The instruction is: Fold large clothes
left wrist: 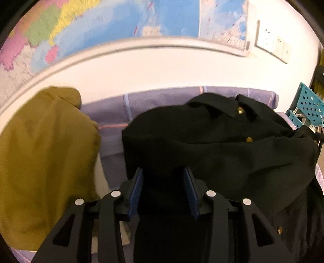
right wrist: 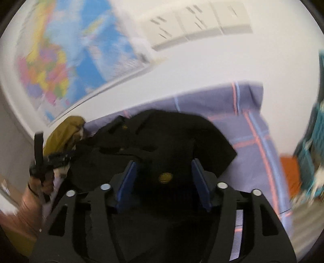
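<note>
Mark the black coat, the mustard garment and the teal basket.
black coat (left wrist: pixel 212 149): left wrist view, on the chest fabric below the collar.
mustard garment (left wrist: pixel 44 153): left wrist view, on the middle of the heap.
teal basket (left wrist: pixel 307 105): left wrist view, on its perforated side wall.

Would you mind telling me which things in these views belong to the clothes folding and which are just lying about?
Belongs to the job:
- black garment with brass buttons
- left gripper, fabric between its pads
- right gripper
- checked sheet underneath

Lying about:
- mustard garment
- wall map
- teal basket
</note>
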{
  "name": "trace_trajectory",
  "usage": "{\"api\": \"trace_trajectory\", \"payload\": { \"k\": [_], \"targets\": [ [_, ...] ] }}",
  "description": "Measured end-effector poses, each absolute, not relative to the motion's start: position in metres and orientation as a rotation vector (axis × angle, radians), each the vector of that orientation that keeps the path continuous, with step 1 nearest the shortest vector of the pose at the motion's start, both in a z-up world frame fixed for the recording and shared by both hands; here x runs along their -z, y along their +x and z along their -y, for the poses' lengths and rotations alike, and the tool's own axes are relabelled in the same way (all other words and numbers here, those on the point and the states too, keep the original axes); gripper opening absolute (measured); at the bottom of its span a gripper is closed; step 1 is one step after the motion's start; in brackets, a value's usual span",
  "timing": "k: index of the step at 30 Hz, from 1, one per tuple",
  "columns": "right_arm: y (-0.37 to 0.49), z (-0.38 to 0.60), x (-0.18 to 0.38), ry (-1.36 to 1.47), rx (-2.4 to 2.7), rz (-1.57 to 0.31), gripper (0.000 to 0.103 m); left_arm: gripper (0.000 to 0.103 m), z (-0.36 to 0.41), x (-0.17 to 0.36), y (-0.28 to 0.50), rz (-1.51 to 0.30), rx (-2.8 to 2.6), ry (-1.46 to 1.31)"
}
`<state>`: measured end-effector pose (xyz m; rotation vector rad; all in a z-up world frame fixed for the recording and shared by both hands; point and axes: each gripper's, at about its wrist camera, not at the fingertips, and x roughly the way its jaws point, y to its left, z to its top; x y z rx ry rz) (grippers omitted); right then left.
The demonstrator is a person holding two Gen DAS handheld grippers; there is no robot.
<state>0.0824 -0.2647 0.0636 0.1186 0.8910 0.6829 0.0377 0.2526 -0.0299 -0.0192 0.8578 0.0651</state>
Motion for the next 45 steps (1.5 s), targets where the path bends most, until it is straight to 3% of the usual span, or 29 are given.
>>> {"api": "trace_trajectory", "payload": {
  "k": [6,10,13,16,23,29,30,31,32,34,36,38,45],
  "targets": [
    [0.062,0.209,-0.058,-0.166,-0.788,-0.853,0.052,0.04,-0.224,0.029,0.029,-0.825,0.025,0.055],
    [0.091,0.193,-0.025,-0.28,-0.639,-0.905,0.027,0.044,-0.229,0.034,0.04,-0.854,0.012,0.01],
    [0.12,0.22,-0.014,-0.158,-0.517,-0.951,0.018,0.044,-0.239,0.036,0.046,-0.863,-0.074,0.028],
    [0.128,0.254,-0.019,-0.014,-0.473,-0.974,0.032,0.044,-0.251,0.042,0.046,-0.886,-0.087,-0.003],
    [0.072,0.238,-0.073,-0.049,-0.733,-0.803,0.044,0.044,-0.24,0.021,0.016,-0.8,-0.012,0.029],
    [0.077,0.174,-0.025,-0.179,-0.839,-0.925,0.044,0.05,-0.217,0.033,0.008,-0.82,0.07,0.102],
    [0.088,0.171,-0.012,-0.183,-0.807,-0.958,0.042,0.054,-0.216,0.036,0.009,-0.831,0.071,0.101],
    [0.096,0.169,-0.003,-0.197,-0.764,-0.973,0.032,0.056,-0.218,0.042,0.014,-0.844,0.052,0.096],
    [0.108,0.171,0.008,-0.187,-0.727,-1.009,0.029,0.056,-0.222,0.047,0.018,-0.865,0.034,0.082],
    [0.121,0.178,0.016,-0.086,-0.73,-1.059,0.029,0.056,-0.229,0.052,0.022,-0.889,0.01,0.052],
    [0.116,0.18,0.004,-0.067,-0.731,-1.042,0.036,0.055,-0.231,0.047,0.015,-0.868,0.005,0.048],
    [0.102,0.182,-0.016,-0.075,-0.738,-0.993,0.053,0.056,-0.232,0.037,0.003,-0.828,0.004,0.059],
    [0.076,0.189,-0.03,-0.089,-0.775,-0.971,0.056,0.056,-0.247,0.033,-0.026,-0.825,-0.014,0.037]
  ]
}}
